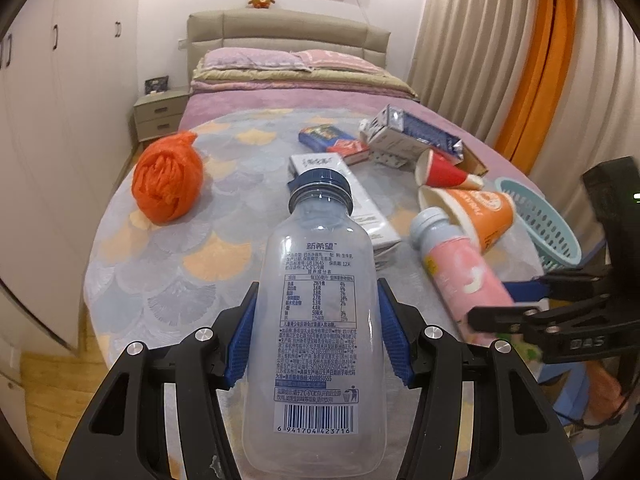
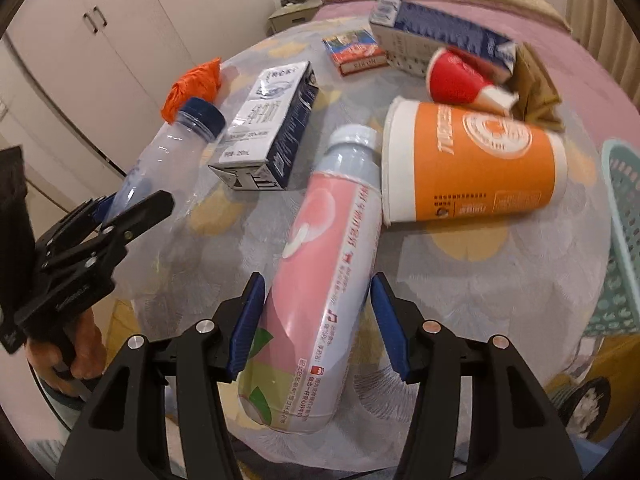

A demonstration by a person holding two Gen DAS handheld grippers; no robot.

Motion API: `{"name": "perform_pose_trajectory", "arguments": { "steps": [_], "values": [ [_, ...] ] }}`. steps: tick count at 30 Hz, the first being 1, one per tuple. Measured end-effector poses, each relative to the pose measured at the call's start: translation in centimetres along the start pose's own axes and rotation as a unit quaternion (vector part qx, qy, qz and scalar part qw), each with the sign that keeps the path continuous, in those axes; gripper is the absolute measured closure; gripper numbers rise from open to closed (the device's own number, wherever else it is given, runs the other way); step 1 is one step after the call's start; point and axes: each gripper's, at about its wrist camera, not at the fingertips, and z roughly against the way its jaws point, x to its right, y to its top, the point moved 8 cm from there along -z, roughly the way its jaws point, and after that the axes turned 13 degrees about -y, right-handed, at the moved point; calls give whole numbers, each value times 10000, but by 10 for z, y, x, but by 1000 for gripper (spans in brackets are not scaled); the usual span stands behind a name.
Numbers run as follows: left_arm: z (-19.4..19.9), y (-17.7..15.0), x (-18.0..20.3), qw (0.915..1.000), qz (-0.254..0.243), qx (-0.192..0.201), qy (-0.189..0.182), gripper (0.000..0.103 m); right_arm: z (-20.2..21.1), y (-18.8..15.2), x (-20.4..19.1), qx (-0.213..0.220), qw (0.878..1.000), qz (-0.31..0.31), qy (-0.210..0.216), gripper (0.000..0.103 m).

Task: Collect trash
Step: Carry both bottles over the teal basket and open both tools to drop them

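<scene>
A clear bottle [image 1: 316, 320] sits clamped in the left tool [image 1: 318, 332], angled downward; right tool [image 2: 316, 324] grips a pink bottle [image 2: 320, 280].

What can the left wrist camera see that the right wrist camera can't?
Only the left wrist view shows the headboard, the toy on top of it and the orange curtain. Only the right wrist view shows the hand that holds the left tool. Both show the clear bottle in the left tool, the pink bottle between the right tool's fingers, the orange cup and the green basket.
</scene>
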Motion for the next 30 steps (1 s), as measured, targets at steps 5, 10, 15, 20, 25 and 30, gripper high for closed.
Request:
{"name": "perform_pose_trajectory", "arguments": {
  "steps": [5, 10, 15, 20, 25, 30],
  "values": [
    [5, 7, 14, 9999, -123, 116, -34, 49, -14, -6, 3, -20, 9996, -280, -24, 48],
    [10, 19, 27, 9993, -219, 275, -85, 49, -8, 2, -3, 297, 9993, -240, -19, 57],
    [16, 38, 48, 9979, -343, 498, -220, 49, 30, 11, 9, 843, 9956, -386, 134, 57],
    [14, 58, 77, 9956, -490, 671, -439, 49, 61, 17, 37, 1222, 9900, -674, 215, 57],
    [-1, 78, 111, 9927, -703, 710, -680, 49, 89, 20, 79, 1539, 9819, -1081, 222, 57],
    [-30, 94, 149, 9893, -895, 646, -956, 49, 112, 20, 143, 1909, 9671, -1678, -99, 57]
  ]
}}
